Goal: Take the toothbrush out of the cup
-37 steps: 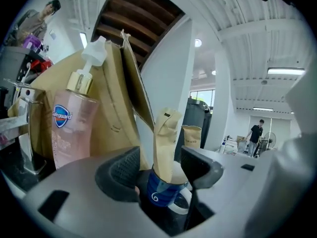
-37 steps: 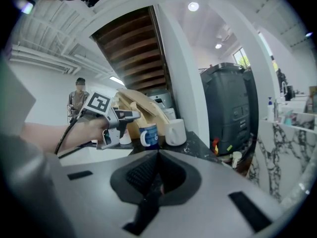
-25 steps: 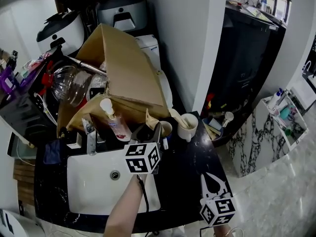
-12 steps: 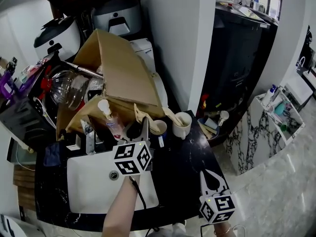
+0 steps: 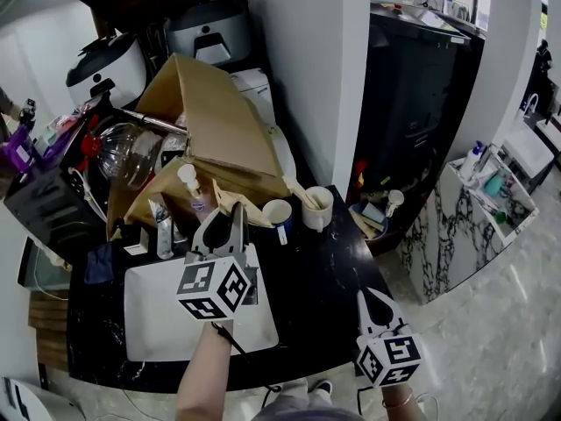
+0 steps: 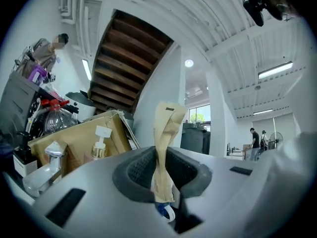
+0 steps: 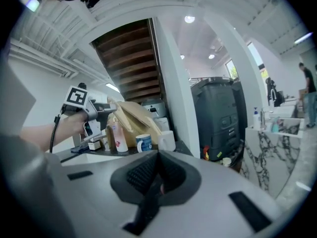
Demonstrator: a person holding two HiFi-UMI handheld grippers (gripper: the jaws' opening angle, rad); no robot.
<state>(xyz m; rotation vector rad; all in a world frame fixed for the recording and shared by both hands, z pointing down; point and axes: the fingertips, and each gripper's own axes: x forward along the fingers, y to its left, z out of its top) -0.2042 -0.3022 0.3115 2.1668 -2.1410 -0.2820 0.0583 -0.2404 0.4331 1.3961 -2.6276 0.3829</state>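
Observation:
My left gripper (image 5: 230, 217) is shut on a tan toothbrush (image 5: 230, 202) and holds it above the sink's back edge, left of the blue-printed cup (image 5: 279, 214). In the left gripper view the toothbrush (image 6: 166, 143) stands upright between the pads, with the cup (image 6: 167, 212) showing below it. A white cup (image 5: 317, 207) further right holds another tan toothbrush (image 5: 298, 191). My right gripper (image 5: 372, 300) hangs shut and empty over the counter's near right corner. In the right gripper view its jaws (image 7: 158, 182) are closed, and the left gripper (image 7: 96, 111) appears far off to the left.
A white sink (image 5: 158, 310) with a chrome tap (image 5: 164, 235) lies under my left arm. A soap pump bottle (image 5: 193, 193), a big cardboard box (image 5: 215, 121), a glass jar and a rice cooker (image 5: 110, 60) crowd the back. A marble shelf (image 5: 486, 196) stands at the right.
My left gripper closed on the toothbrush, then rose and drew back to the left, lifting it clear of the blue-printed cup. The right gripper drifted slightly.

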